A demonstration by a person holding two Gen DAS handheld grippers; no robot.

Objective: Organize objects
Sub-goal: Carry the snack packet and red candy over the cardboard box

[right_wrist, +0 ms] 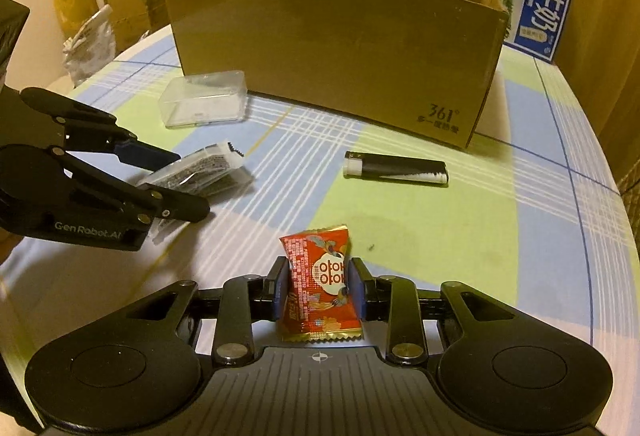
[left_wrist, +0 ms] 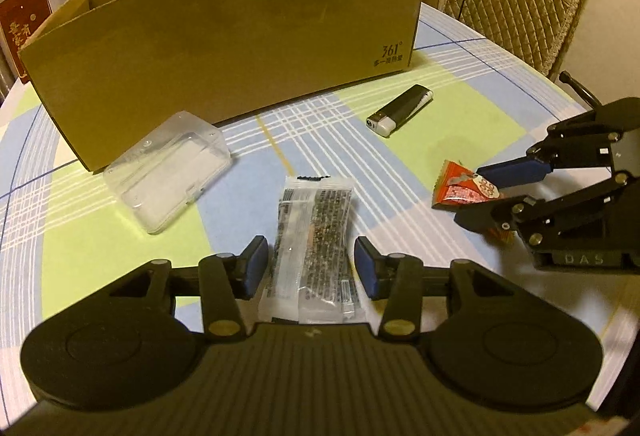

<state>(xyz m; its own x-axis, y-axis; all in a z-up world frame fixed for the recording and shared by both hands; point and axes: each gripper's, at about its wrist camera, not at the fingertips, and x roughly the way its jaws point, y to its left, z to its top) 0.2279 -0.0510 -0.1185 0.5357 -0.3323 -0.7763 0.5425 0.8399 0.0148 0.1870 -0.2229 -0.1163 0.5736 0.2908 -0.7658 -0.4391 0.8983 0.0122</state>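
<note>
Red snack packet (right_wrist: 320,284) lengthwise in clamped right gripper (right_wrist: 320,286), left gripper (left_wrist: 308,266) apart, apparently untouching, astride clear sachet (left_wrist: 312,248).

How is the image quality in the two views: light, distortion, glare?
Left wrist view: warm, dim light; fisheye bends the cardboard box into an arc, corners dark. Right wrist view: same yellow tint; the clear plastic case shows soft glare, and the red snack packet stays sharp.

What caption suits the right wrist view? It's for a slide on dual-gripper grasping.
Right gripper shut on a red snack packet; lighter and cardboard box lie ahead.
</note>
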